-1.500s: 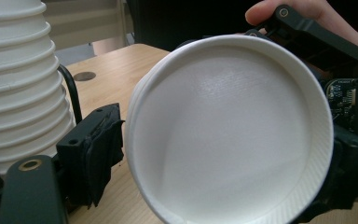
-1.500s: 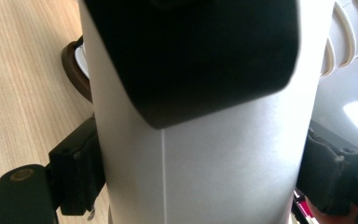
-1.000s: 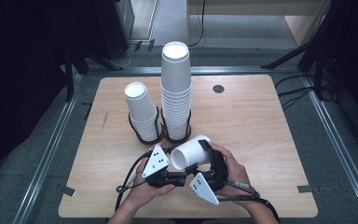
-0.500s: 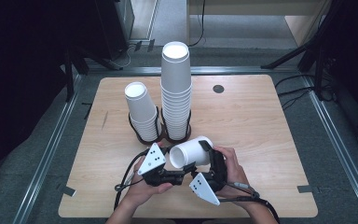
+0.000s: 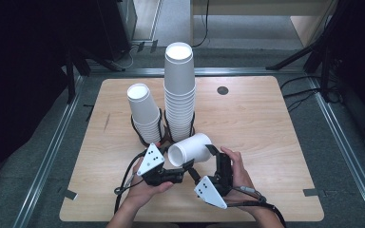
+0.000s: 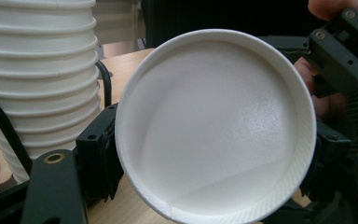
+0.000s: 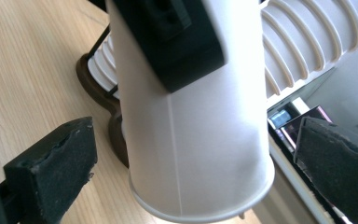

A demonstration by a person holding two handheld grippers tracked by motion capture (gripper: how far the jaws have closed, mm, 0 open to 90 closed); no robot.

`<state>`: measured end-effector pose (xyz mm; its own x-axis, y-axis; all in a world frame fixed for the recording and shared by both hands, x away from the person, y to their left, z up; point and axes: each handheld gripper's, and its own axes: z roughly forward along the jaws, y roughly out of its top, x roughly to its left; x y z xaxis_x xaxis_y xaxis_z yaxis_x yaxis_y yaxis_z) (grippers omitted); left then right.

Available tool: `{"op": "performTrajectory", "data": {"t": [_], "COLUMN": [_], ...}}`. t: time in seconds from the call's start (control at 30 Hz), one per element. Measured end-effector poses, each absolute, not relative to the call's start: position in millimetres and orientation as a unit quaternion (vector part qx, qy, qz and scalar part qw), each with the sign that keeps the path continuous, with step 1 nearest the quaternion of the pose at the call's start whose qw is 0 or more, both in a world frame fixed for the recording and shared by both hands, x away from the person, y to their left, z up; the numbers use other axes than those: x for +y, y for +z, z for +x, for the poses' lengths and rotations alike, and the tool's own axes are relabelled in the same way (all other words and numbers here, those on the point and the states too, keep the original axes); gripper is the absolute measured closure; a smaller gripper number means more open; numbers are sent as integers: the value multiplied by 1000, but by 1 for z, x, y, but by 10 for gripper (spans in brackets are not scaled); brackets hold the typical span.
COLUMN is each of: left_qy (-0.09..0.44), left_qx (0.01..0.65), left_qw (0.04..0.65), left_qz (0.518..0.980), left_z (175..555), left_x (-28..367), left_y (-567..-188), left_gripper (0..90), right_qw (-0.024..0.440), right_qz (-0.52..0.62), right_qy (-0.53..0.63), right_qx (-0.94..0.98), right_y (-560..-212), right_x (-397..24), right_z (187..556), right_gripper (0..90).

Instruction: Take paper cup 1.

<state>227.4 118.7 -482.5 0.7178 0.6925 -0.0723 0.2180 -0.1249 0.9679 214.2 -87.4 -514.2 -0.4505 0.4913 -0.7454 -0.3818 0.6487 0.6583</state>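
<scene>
Cup [image 5: 190,149] on its side above near table [image 5: 266,142], just before two stacks [image 5: 179,95]. Left gripper [image 5: 186,167] fingers clamp its rim. Right gripper [image 5: 208,153] fingers just opened, pads clear of cup. Withdraw right without brushing; keep left grip light.

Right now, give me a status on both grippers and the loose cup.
Left gripper shut on paper cup, held sideways. Right gripper jaws just opened, clear of cup. Two cup stacks close behind.
</scene>
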Motion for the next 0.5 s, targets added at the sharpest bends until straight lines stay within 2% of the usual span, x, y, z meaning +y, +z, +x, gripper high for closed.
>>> {"op": "performTrajectory", "data": {"t": [0.17, 0.5], "left_qy": [209, 210], "left_qx": [322, 329], "left_qw": [587, 600], "left_qz": [713, 698], "left_z": [229, 230], "left_x": [121, 125], "left_y": [-483, -486], "left_gripper": [234, 233], "right_qw": [505, 441], "right_qz": [62, 166], "right_qy": [432, 488], "right_qx": [745, 735], "right_y": [-509, -499], "right_x": [-93, -112], "right_z": [214, 214], "right_gripper": [0, 0]}}
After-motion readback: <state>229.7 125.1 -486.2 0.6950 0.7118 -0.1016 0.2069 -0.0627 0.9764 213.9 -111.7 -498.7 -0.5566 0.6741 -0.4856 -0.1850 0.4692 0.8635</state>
